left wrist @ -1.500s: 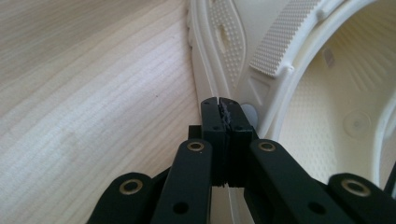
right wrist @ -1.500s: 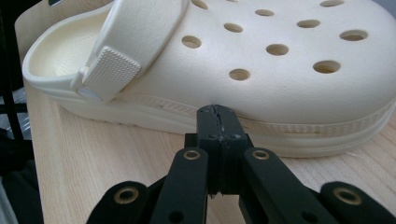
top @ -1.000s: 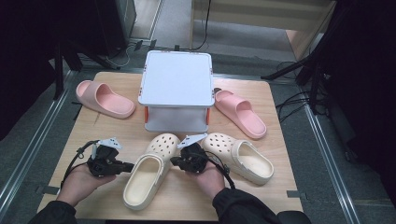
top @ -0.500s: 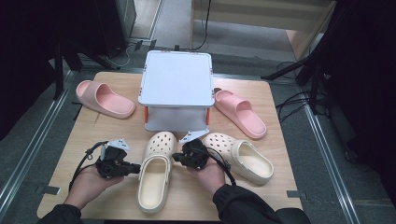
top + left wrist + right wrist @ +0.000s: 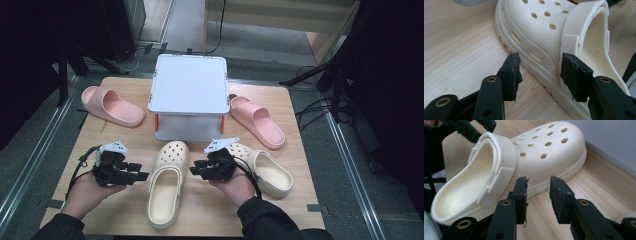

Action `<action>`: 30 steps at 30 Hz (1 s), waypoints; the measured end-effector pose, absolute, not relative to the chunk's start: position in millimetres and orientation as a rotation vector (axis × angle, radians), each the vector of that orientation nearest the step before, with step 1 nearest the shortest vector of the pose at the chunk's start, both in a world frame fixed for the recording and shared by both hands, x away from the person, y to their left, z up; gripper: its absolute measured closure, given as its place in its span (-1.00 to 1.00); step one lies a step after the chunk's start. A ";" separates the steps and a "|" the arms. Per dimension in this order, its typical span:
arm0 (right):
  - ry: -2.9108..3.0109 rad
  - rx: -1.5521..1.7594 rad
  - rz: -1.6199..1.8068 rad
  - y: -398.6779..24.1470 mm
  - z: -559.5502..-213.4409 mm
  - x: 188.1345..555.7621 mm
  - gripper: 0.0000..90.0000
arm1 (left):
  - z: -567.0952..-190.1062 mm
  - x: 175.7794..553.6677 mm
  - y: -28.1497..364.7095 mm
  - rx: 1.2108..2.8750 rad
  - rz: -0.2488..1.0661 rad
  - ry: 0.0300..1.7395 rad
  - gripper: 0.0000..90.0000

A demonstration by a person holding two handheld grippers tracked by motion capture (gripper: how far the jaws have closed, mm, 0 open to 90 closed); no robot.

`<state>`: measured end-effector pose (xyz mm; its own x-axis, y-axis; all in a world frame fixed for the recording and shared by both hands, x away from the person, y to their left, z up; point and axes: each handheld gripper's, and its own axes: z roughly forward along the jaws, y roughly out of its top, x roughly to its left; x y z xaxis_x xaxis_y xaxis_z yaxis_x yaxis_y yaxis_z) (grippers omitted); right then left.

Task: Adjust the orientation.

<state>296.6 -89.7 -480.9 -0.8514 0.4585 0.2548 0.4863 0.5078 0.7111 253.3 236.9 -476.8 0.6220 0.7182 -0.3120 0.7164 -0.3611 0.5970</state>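
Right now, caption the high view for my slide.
Both grippers, left and right, open beside the cream clog on the table.

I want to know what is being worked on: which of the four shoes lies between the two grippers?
The cream clog in front of the box. The other cream clog lies right of the right gripper; the pink slides lie beside the box.

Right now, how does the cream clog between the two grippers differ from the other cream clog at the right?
The middle clog lies straight, toe toward the white box; the right clog lies at a slant, toe toward the middle clog.
The middle clog lies in full sight; the right clog's toe is partly hidden behind the right gripper.
Both are cream, with holes in the toe, upright on the table.
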 end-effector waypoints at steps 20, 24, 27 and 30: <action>-2.729 -0.920 -1.281 -161.3 -463.0 272.0 0.21 | -472.2 279.5 233.3 2.125 -0.049 1.043 -0.11; -2.721 -0.963 -1.287 -175.9 -462.0 267.6 0.18 | -473.5 284.1 229.4 2.134 -0.058 1.018 -0.13; -2.715 -0.983 -1.286 -181.3 -461.8 267.0 0.18 | -473.1 285.5 227.7 2.133 -0.059 1.013 -0.13; -2.693 -1.019 -1.300 -190.2 -460.6 266.5 0.19 | -473.3 287.4 226.7 2.139 -0.058 1.007 -0.13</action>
<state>266.5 -190.2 -460.6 -0.7918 0.5571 0.2505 0.5426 0.4532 0.7072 287.4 226.7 -473.3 0.6884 0.6426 -0.3363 0.6770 -0.4029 0.6160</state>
